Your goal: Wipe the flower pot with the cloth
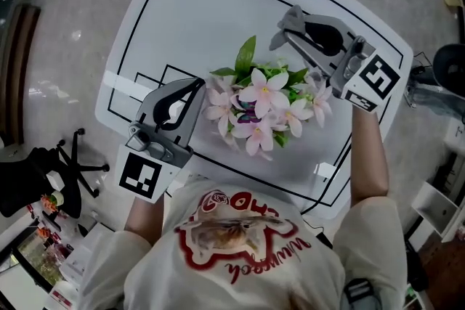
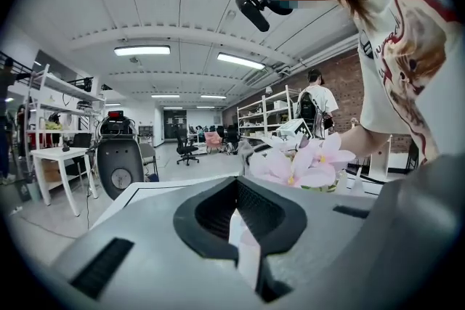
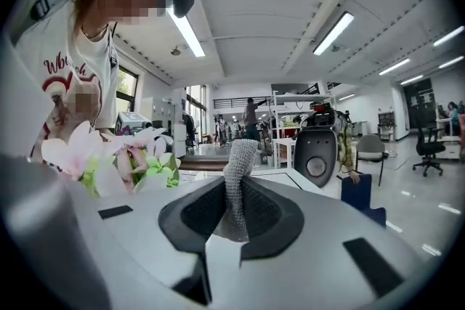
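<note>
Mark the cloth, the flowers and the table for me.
cloth (image 3: 236,189), right gripper view, its knitted middle.
flowers (image 1: 265,87), head view, a pink bloom's centre.
table (image 1: 189,11), head view, bare white top.

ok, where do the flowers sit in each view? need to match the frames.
Head view: flowers at the centre, over the table.
Left gripper view: flowers right of centre, at mid height.
Right gripper view: flowers at the left, at mid height.
Shared landmark: the white table with black lines, in all three views.
</note>
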Demonstrator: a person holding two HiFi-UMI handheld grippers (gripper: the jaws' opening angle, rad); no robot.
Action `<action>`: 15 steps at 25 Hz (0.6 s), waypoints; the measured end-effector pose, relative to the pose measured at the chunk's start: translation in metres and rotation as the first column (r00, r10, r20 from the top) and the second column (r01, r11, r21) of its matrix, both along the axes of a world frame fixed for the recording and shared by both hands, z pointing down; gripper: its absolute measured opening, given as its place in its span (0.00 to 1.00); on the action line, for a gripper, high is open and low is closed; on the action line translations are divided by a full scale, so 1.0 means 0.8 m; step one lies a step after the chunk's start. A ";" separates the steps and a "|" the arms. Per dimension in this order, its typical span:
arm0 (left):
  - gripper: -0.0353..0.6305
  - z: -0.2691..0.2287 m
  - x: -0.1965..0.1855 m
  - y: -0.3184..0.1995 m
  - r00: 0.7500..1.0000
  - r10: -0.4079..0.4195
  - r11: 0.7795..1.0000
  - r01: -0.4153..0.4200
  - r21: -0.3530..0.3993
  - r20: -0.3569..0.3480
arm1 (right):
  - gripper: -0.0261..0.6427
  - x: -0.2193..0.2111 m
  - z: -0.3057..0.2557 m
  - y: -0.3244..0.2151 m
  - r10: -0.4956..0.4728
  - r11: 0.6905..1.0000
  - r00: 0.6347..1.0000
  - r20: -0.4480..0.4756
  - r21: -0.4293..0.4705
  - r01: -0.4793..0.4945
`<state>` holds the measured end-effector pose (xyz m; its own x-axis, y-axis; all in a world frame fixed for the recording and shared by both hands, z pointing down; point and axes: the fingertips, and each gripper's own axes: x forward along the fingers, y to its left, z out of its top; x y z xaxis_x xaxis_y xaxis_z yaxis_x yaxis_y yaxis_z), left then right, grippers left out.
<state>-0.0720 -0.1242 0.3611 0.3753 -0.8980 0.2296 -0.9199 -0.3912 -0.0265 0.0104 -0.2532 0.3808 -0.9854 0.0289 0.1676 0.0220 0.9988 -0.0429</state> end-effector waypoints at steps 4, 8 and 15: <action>0.06 0.006 0.000 0.004 1.000 -0.018 1.000 0.018 -0.015 -0.012 | 0.11 -0.013 0.018 0.009 -0.063 0.998 0.998 -0.015 -0.021 0.063; 0.06 0.011 0.001 0.008 1.000 -0.025 0.999 0.024 -0.028 -0.016 | 0.11 -0.022 0.031 0.018 -0.111 0.993 0.994 -0.025 -0.032 0.110; 0.06 0.016 0.002 0.011 0.999 -0.033 0.999 0.033 -0.029 -0.026 | 0.11 -0.033 0.048 0.035 -0.185 0.981 0.982 -0.024 -0.069 0.183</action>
<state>-0.0706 -0.1156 0.3736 0.3519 -0.9033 0.2453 -0.9326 -0.3608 0.0089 -0.0162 -0.2254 0.4191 -0.9567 0.2214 0.1887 0.2030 0.9727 -0.1123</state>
